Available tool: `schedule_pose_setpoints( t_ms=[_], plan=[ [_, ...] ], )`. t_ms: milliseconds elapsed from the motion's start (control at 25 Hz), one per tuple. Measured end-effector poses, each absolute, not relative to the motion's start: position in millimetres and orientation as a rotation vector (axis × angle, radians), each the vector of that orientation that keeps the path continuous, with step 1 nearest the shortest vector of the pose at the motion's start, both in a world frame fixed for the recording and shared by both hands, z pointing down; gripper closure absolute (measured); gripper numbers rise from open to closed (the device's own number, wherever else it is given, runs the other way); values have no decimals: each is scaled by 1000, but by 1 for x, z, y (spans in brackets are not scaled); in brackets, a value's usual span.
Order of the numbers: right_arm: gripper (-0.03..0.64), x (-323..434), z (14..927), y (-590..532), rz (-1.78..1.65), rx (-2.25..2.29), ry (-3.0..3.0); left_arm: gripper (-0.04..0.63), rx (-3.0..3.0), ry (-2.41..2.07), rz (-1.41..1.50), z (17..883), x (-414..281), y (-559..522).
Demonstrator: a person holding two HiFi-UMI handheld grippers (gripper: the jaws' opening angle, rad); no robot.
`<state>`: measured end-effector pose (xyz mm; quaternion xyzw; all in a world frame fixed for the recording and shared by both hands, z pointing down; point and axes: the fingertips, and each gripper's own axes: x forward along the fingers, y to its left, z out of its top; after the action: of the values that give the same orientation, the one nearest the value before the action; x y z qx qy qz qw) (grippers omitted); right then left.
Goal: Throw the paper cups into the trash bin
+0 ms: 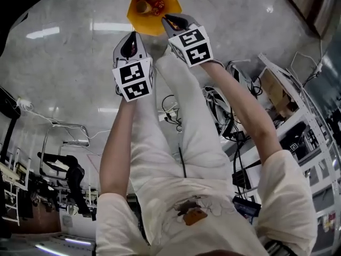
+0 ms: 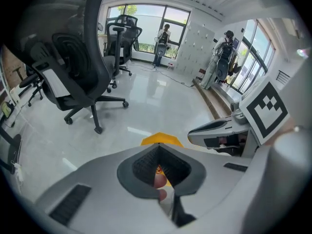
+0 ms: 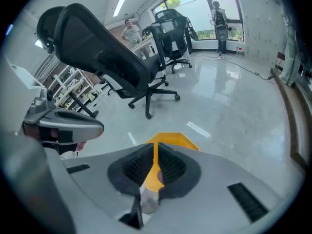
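Note:
On the floor ahead of my feet stands an orange trash bin [image 1: 135, 20]. Inside it lie a brown paper cup [image 1: 143, 6] and something red [image 1: 157, 6]. My left gripper [image 1: 129, 46] hangs just short of the bin's near rim, jaws shut and empty. My right gripper [image 1: 172, 21] is over the bin's right edge, also shut with nothing between its fingers. In the left gripper view the bin [image 2: 162, 139] peeks above the closed left gripper [image 2: 157, 154]. The right gripper view shows the bin [image 3: 171, 140] past the closed right gripper [image 3: 156, 154].
Black office chairs [image 2: 73, 72] [image 3: 107, 57] stand on the glossy floor beyond the bin. Metal shelving [image 1: 290, 108] and loose cables [image 1: 170, 111] lie to my right. People [image 2: 163, 38] stand near the far windows.

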<state>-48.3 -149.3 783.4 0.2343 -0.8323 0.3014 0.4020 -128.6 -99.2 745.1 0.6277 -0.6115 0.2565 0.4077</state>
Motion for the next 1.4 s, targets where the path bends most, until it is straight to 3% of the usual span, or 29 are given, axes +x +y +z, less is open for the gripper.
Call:
schedule_pose_setpoints(
  t_ms=[880,1400],
  plan=[
    [609,-25,346,-118,582,595,-2413,592,1840,-1624,453,339,-105,-71],
    [609,-10,191,-82,422,631,-2612,592,2056,-1644,398,191,-92,-48]
  ],
)
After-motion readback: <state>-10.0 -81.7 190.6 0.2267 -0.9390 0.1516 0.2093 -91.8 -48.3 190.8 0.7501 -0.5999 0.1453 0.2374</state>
